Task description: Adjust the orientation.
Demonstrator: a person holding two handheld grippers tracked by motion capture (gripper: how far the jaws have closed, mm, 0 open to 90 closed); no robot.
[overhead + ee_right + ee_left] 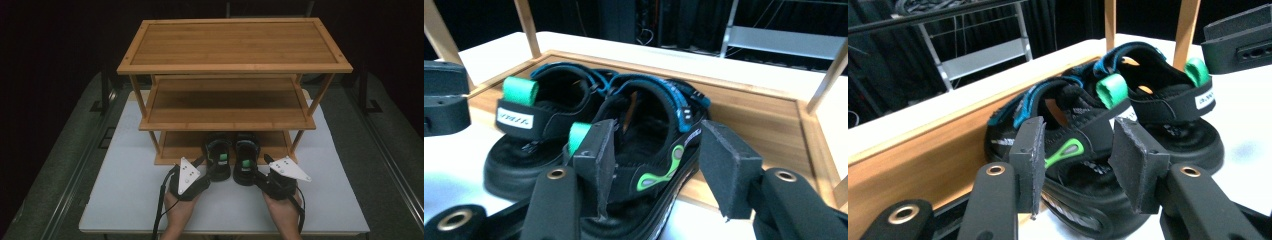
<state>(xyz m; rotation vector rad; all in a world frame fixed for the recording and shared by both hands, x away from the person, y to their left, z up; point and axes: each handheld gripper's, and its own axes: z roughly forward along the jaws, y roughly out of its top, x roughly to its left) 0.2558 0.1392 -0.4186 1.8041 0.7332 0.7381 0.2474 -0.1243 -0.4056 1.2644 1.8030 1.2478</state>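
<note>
— So, starting at the left: how does the left gripper [206, 172] stand?

— Its jaws are parted, and the heel end of the left sandal [218, 159] sits between its fingers [1029, 159]. In the left gripper view the sandal's side, with its green mark, lies in the gap; whether the pads actually press on it cannot be told.

— And where does that sandal lie?

— Just ahead of the fingertips, toe over the front edge of the wooden rack's [235, 67] bottom shelf, heel out on the white table [130, 195]. A green pull tab stands up at the heel, just beyond the pads.

— Then the next one over?

— The right sandal [246, 161] lies just beside the first, nearly touching, pointed the same way. The right gripper [261, 174] has its jaws spread too, and the sandal's heel sits between its fingers [599, 157]. The left pad looks against the heel by the green tab; the right pad stands a little clear of the sandal's side.

— Who holds them?

— A person's hands, one under each gripper, near the table's front edge.
</note>
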